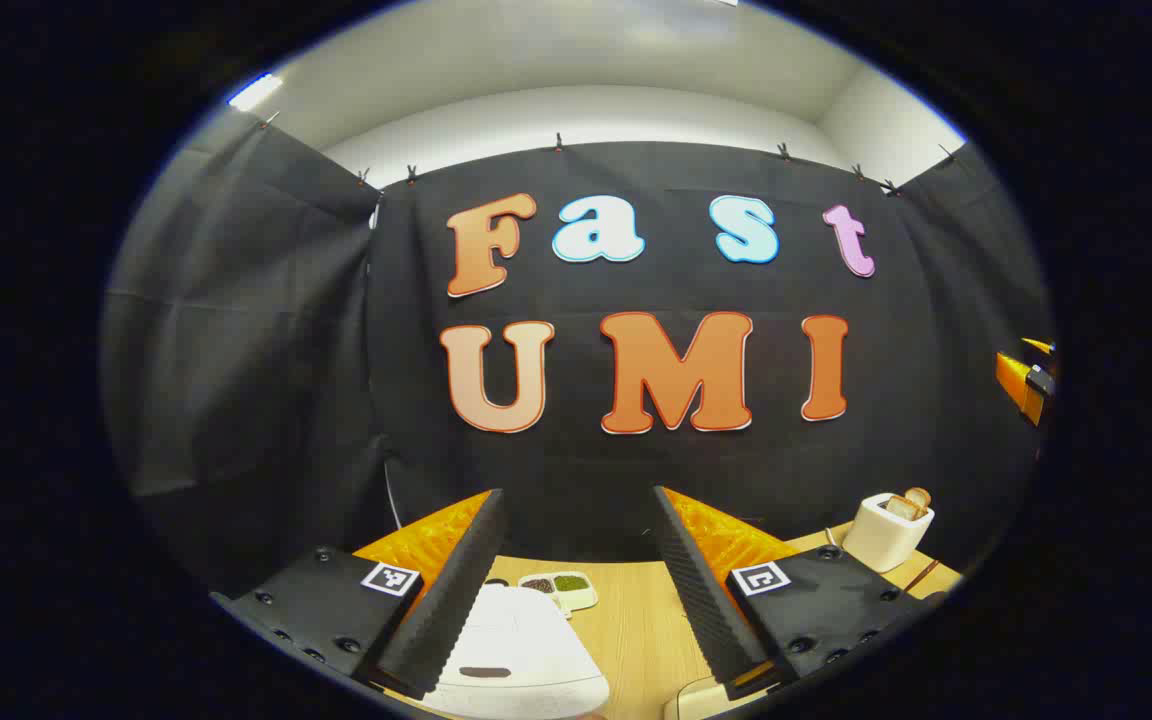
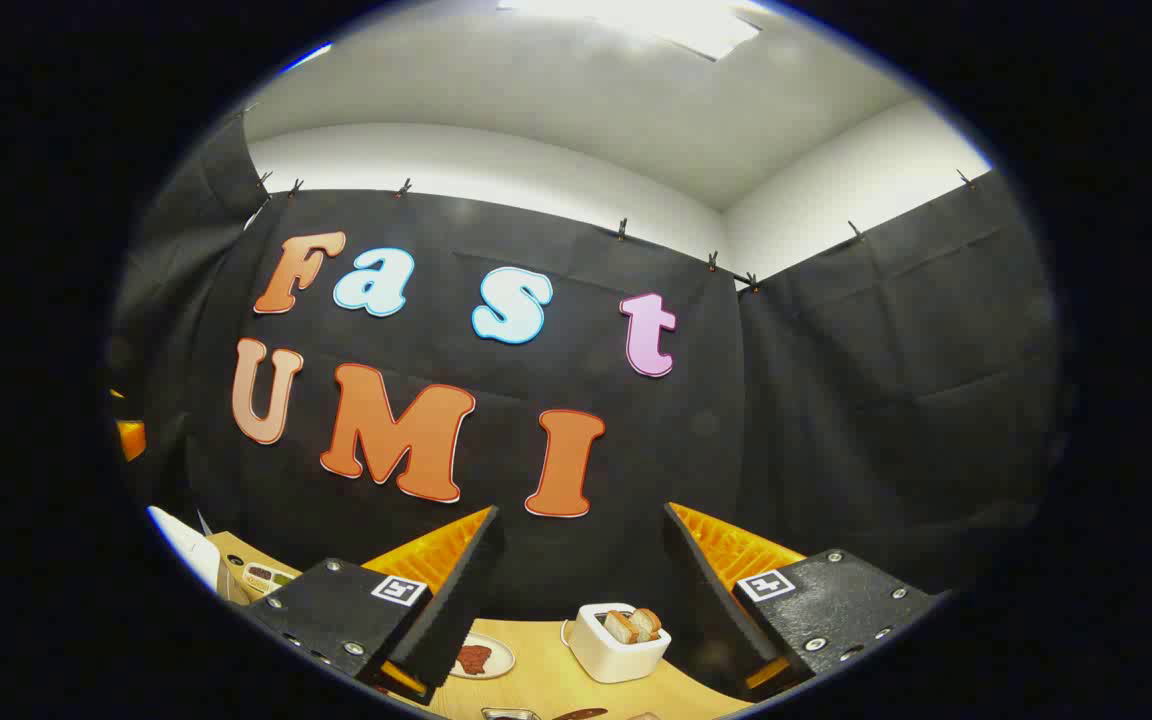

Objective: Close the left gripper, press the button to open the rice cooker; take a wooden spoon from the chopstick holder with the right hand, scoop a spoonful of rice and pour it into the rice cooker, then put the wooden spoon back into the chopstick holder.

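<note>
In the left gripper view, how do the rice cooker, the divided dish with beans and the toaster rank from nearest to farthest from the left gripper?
1. Rice cooker: white, lid down, right below and between the open fingers of the left gripper.
2. Divided dish: just behind the cooker, mid-table.
3. Toaster: far right, near the cloth wall, bread in its slots.

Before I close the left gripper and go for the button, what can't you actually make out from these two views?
- Rice cooker, left gripper view: its front runs off the bottom edge and the left gripper finger covers its side; the button cannot be picked out for sure.
- Divided dish, left gripper view: contents too small to name.
- Plate, right gripper view: partly behind a right gripper finger.
- Items at the bottom edge, right gripper view: cut off, unidentifiable.
</note>
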### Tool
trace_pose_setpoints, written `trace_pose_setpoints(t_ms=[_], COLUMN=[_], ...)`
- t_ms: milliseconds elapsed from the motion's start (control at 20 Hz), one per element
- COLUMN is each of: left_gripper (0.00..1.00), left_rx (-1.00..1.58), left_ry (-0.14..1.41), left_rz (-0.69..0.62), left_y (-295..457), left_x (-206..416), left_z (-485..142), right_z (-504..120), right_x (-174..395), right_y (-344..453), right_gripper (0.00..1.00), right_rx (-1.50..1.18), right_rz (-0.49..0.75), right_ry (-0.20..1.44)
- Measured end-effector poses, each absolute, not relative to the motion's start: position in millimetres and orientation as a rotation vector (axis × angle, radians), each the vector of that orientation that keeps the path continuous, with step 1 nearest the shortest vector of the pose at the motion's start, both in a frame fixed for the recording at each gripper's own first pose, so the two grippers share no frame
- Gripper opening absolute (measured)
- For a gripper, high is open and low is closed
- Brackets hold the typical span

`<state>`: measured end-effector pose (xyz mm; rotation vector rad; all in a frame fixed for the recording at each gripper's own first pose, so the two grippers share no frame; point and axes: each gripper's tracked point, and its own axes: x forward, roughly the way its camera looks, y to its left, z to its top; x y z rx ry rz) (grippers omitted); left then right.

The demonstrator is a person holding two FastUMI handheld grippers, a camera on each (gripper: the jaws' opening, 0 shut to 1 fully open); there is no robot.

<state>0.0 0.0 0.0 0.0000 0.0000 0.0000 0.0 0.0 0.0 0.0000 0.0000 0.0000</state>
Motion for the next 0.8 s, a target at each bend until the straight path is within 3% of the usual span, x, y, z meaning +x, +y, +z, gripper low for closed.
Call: trace_pose_setpoints(t_ms=[400, 800], left_gripper=[0.97, 0.97], left_rx=[0.039, 0.029], left_ry=[-0.049, -0.069], left_rz=[0.023, 0.074], left_y=[-31.9, -36.3], left_x=[-20.7, -28.3], left_z=[24.0, 50.5], right_z=[-13.7, -23.5], right_x=[7.8, 11.8], right_y=[-1.5, -30.5], right_gripper=[0.97, 0.97], right_rx=[-0.015, -0.018], right_rz=[0.115, 0.155], right_ry=[-0.003, 0.000])
